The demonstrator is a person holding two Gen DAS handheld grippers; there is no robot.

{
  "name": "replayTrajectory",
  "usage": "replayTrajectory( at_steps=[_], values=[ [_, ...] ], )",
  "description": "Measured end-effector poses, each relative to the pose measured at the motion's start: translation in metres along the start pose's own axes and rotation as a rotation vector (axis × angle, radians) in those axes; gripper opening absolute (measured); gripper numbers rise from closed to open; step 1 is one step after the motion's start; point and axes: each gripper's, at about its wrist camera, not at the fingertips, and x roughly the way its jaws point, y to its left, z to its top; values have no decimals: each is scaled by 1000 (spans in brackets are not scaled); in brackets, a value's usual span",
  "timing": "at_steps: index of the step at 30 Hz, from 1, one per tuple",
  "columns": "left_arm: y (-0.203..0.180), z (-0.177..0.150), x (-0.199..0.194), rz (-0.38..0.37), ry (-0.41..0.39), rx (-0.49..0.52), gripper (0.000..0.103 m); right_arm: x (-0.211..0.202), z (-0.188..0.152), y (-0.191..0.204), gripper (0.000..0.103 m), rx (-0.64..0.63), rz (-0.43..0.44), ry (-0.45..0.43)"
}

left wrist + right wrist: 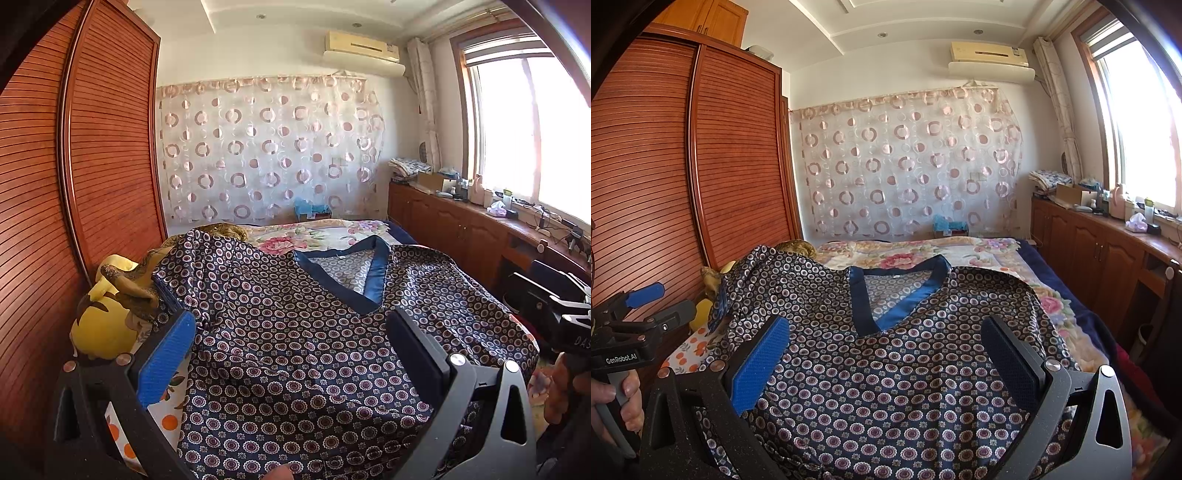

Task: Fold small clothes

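A dark navy satin top [295,332] with a small round floral print and a plain blue V-neck band [373,273] lies spread face up on the bed, collar pointing away from me. Its left sleeve [207,254] runs up over the pillows. My left gripper [291,347] hovers open over the shirt's lower left part, nothing between its blue pads. In the right wrist view the same top [894,376] fills the foreground and my right gripper [886,354] stands open above its chest, below the V-neck [882,295]. The left gripper [650,306] shows at the left edge, held by a hand.
A floral bedspread [325,232] covers the bed. A yellow plush toy [99,325] and a brown patterned pillow lie at the left by the slatted wooden wardrobe [74,166]. A wooden cabinet [1089,243] with clutter runs under the window on the right.
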Motion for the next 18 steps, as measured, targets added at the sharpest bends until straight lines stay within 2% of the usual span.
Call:
replayTrajectory(
  at_steps=[18],
  values=[
    [-2, 3, -3, 1, -6, 2, 103, 0, 0, -1, 103, 2, 2, -5]
  ],
)
